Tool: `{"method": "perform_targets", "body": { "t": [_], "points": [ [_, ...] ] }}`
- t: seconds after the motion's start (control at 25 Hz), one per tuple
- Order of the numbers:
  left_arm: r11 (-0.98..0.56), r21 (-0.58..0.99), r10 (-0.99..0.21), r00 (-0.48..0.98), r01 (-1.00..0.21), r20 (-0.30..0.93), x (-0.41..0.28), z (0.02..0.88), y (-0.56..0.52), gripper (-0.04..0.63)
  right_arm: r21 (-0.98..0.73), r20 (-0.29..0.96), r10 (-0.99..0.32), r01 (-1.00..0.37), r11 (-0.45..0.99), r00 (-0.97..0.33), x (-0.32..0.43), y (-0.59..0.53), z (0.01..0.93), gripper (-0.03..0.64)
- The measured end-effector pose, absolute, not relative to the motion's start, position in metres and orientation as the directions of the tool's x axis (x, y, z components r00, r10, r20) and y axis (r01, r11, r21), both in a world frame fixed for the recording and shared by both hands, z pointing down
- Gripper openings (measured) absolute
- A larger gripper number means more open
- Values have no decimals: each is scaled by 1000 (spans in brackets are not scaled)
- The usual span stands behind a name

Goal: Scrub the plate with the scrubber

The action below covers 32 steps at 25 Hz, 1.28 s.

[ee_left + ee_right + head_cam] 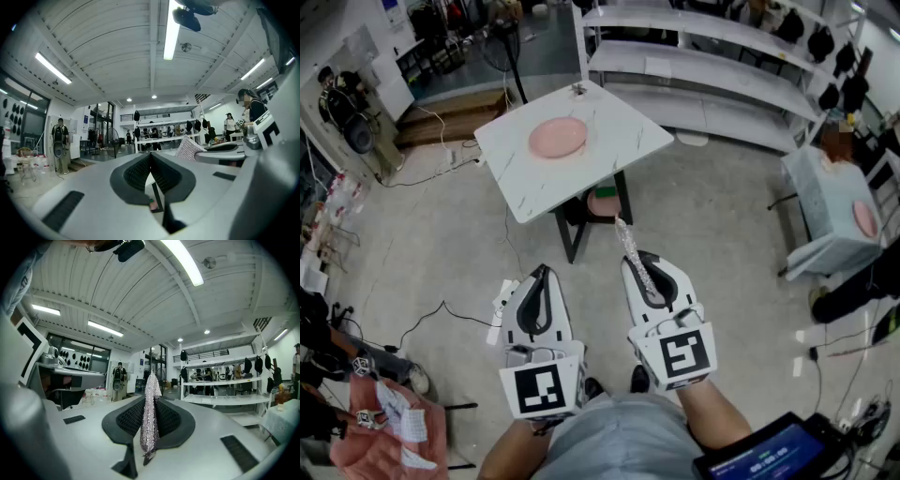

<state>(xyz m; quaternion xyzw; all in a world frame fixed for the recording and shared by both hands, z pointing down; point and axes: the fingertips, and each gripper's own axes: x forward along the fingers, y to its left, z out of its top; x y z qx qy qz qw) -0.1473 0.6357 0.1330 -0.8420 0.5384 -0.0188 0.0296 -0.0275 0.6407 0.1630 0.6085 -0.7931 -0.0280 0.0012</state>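
A pink plate (558, 137) lies on the white marble-look table (619, 131), well ahead of both grippers. My right gripper (639, 263) is shut on the silvery glitter scrubber (632, 251), which sticks out past the jaws toward the table; the right gripper view shows the scrubber (150, 413) pinched flat between the dark pads. The left gripper (541, 274) is shut with nothing in it, its pads (140, 171) meeting. Both grippers are held near my waist, above the floor and short of the table.
A stool with a pink and green seat (603, 202) stands under the table's near edge. White shelving (712, 56) runs along the back. A covered table with another pink plate (863, 217) is at the right. Cables lie on the floor at the left (422, 323).
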Motion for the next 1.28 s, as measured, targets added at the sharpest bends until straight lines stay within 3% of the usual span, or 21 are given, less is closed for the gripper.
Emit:
{"method": "perform_targets", "body": {
  "t": [0.8,1.28],
  "points": [
    [-372,-74,-927,366,-925,80,-98,167,624,6,7,8,-956,-956,294,-294,31,624,192,69],
    [-344,-29,-934,339,-939,116,-111,197,485,6,7,69,-941,-943,332,-330,21,489,222,69]
  ]
}}
